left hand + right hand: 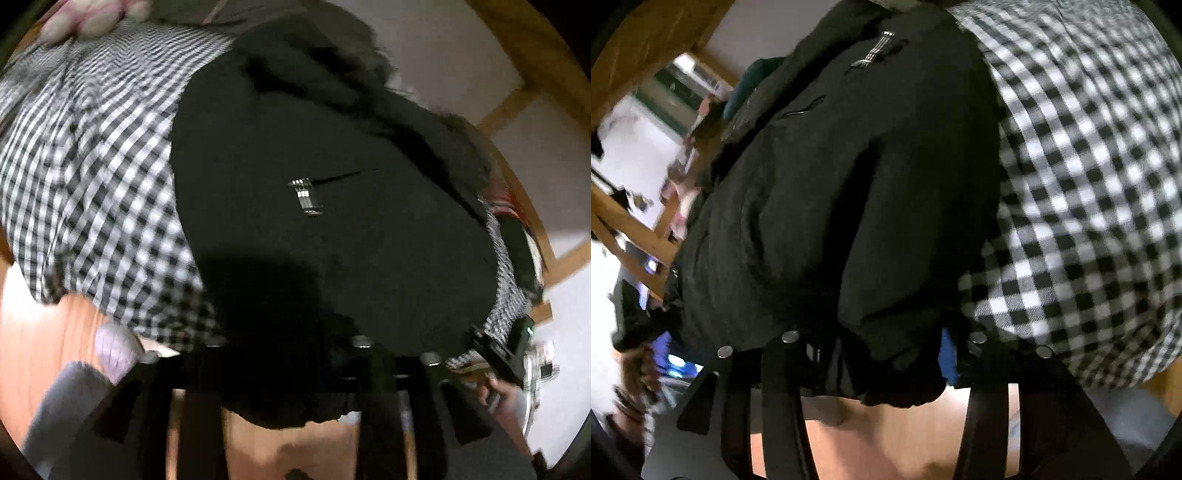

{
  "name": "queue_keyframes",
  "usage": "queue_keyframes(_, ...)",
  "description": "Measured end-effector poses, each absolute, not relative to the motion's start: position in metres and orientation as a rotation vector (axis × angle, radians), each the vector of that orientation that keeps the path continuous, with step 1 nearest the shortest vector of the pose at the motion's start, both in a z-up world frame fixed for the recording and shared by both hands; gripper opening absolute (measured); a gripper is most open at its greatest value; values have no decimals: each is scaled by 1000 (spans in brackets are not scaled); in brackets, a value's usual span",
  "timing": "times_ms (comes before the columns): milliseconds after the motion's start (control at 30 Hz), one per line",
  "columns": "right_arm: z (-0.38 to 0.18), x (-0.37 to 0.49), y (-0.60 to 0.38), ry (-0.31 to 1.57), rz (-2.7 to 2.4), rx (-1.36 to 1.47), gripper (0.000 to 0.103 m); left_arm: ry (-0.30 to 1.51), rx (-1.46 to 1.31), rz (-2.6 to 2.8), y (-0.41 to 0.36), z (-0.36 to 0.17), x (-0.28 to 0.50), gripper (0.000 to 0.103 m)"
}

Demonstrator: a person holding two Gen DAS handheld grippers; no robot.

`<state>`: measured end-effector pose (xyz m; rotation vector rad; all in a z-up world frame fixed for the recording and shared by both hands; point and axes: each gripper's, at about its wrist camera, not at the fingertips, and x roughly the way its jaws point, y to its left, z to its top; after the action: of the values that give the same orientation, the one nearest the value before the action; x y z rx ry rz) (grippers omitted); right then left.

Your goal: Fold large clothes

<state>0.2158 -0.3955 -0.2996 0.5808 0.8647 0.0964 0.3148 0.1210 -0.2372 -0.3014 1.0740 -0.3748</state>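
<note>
A large black jacket [332, 229] with a metal zipper pull [306, 195] lies over a black-and-white checked cloth [92, 177]. My left gripper [291, 402] is shut on the jacket's near hem, which bunches between the fingers. The right gripper [502, 354] shows at the lower right of the left wrist view. In the right wrist view my right gripper [886, 373] is shut on a thick fold of the black jacket [820, 192], with the checked cloth [1089, 184] to its right. The zipper pull [875, 51] shows near the top.
A wooden surface [55, 350] lies below the cloth. Wooden frame beams [517, 99] and white walls stand behind. A person's hand [92, 18] rests on the checked cloth at the top left. Clutter and another wooden frame [639, 225] sit at the left.
</note>
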Motion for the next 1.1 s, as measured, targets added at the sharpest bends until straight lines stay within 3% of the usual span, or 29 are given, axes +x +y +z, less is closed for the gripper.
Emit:
queue_keyframes(33,-296,215,-390,849,78,542,57,1067,-329,-360,125,-242,314,59)
queue_keyframes(67,-295,216,-386,848,80,536,62,1057,-367,-357,126,-245,313,65)
queue_keyframes(133,-298,216,-388,849,127,630,57,1027,-493,-362,133,-255,316,73)
queue_keyframes(200,-296,217,-397,830,151,699,27,1053,-553,-373,134,-264,320,73)
queue_keyframes(233,-292,214,-402,808,185,759,22,1083,-548,-377,132,-266,322,70)
queue_keyframes(300,-279,204,-412,723,263,850,18,1101,-509,-372,127,-260,319,29)
queue_keyframes(333,-270,199,-415,680,304,876,18,1088,-498,-392,125,-254,317,21)
queue_keyframes(433,-266,192,-427,643,326,937,17,1065,-423,-412,119,-237,319,18)
queue_keyframes(533,-294,199,-421,892,148,806,16,1150,-342,-403,111,-249,322,19)
queue_keyframes(567,-298,196,-424,887,159,846,15,1172,-302,-392,107,-252,322,19)
queue_keyframes(900,-229,169,-448,685,365,930,13,1103,-306,-432,100,-187,307,12)
queue_keyframes(1100,-200,188,-466,551,466,1028,13,970,-319,-485,101,-130,331,11)
